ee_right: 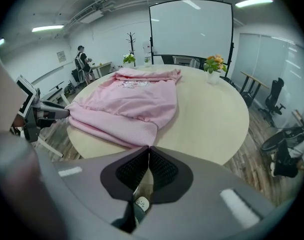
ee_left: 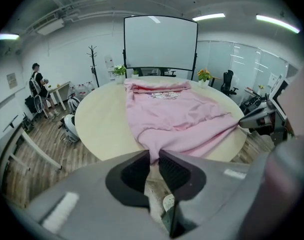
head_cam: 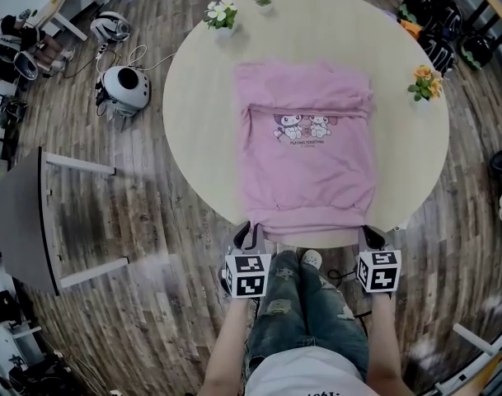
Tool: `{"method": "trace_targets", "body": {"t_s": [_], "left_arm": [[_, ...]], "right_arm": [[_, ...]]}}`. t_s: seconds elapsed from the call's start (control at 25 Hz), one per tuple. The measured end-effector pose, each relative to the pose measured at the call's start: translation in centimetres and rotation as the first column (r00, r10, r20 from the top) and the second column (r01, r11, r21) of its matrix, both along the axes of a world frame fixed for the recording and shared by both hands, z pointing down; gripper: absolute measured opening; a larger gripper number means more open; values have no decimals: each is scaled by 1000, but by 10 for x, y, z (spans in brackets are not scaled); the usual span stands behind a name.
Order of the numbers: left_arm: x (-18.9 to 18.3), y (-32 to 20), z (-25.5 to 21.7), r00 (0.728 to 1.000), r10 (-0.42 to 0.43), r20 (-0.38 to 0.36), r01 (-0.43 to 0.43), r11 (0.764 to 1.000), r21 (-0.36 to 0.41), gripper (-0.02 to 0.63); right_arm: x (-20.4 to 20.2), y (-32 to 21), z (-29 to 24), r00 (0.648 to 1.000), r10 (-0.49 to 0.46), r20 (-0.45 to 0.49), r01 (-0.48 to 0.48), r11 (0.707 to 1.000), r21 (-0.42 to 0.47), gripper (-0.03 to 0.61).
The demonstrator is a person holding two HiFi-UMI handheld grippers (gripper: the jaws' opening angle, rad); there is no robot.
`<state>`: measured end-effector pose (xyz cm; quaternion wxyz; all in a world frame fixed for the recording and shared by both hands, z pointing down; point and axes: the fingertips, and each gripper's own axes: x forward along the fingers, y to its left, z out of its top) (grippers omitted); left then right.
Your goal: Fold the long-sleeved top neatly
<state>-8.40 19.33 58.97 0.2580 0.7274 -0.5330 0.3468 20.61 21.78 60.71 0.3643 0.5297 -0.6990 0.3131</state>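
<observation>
Nearest to us were our own jeans (head_cam: 304, 312) and one shoe (head_cam: 312, 259) on the wooden floor (head_cam: 152, 304), just short of the table's edge. Over that edge both tools sat at the hem (head_cam: 316, 221) of the top (head_cam: 312, 167), one at each near corner.

The left gripper (head_cam: 246, 236) pointed down at the left corner. In its own view the jaws were clamped on a bunch of pink cloth, which ran up from between the pads and out across the table. The right gripper (head_cam: 370, 238) stood at the right corner, well apart from the left. Its jaws were pressed together with hardly a gap, and the tips met on the very corner of the ribbed hem – we saw only that thin edge of cloth at the tips.

Beyond the hem the top lay flat on the round pale table (head_cam: 201, 139), chest side up, with the cartoon print (head_cam: 304, 128) about mid-table. Its far part was already turned in on itself, so the outline was close to a rectangle, a little rumpled along the far edge.

Farther out, near the table's far rim, stood white flowers (head_cam: 222, 13) and a small green plant (head_cam: 264, 0), both clear of the top. Orange flowers (head_cam: 424, 82) stood near the right rim. Past the table a large screen (ee_left: 160, 43) stood upright.
</observation>
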Motion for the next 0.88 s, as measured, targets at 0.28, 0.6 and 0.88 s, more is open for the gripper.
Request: {"method": "trace_targets", "body": {"t_s": [0.28, 0.6, 0.88], "left_arm": [[-8, 7, -26, 998, 33, 58, -36, 998, 58, 63], [-17, 23, 6, 998, -62, 0, 62, 998, -8, 93], [-26, 26, 3, 997, -71, 3, 71, 997, -12, 118]], "right_arm": [[9, 1, -29, 1000, -12, -28, 13, 998, 68, 32], [-1, 9, -4, 997, -43, -68, 45, 999, 15, 34], [-8, 11, 0, 998, -57, -36, 57, 998, 2, 115]]}}
